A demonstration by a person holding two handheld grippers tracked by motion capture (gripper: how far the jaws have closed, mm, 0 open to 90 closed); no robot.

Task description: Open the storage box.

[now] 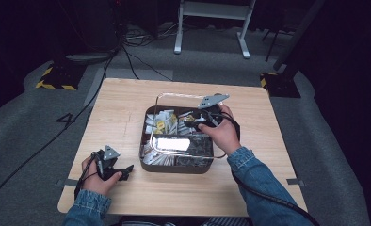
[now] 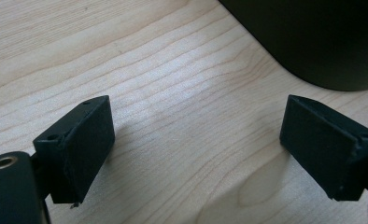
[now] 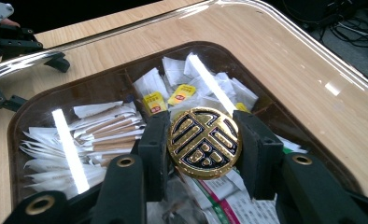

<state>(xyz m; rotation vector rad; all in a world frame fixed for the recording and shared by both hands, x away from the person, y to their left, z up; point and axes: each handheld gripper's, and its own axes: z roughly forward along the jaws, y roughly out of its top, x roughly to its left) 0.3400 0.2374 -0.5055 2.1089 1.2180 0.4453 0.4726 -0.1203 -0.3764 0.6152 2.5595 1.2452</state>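
Gold and black, a round knob (image 3: pixel 204 142) with an ornamental pattern sits clamped between the two black jaws of the right gripper (image 3: pixel 204 149), one pad pressing each edge. The knob belongs to a clear lid (image 3: pixel 266 32), which is held tilted above a dark brown box (image 1: pixel 176 165) at the middle of the wooden table (image 1: pixel 122 108). In the right gripper view the box's compartments lie under the lid: white sachets (image 3: pixel 93 130) at about 9 o'clock from the knob, yellow packets (image 3: pixel 168 99) at about 11 o'clock. In the high view the right gripper (image 1: pixel 193 118) is over the box's far half, at roughly 1 o'clock from its centre. The left gripper (image 1: pixel 127 170) rests on the table at about 8 o'clock from the box, its jaws wide apart with bare wood between them and the box's dark wall (image 2: pixel 322 42) at 1 o'clock.
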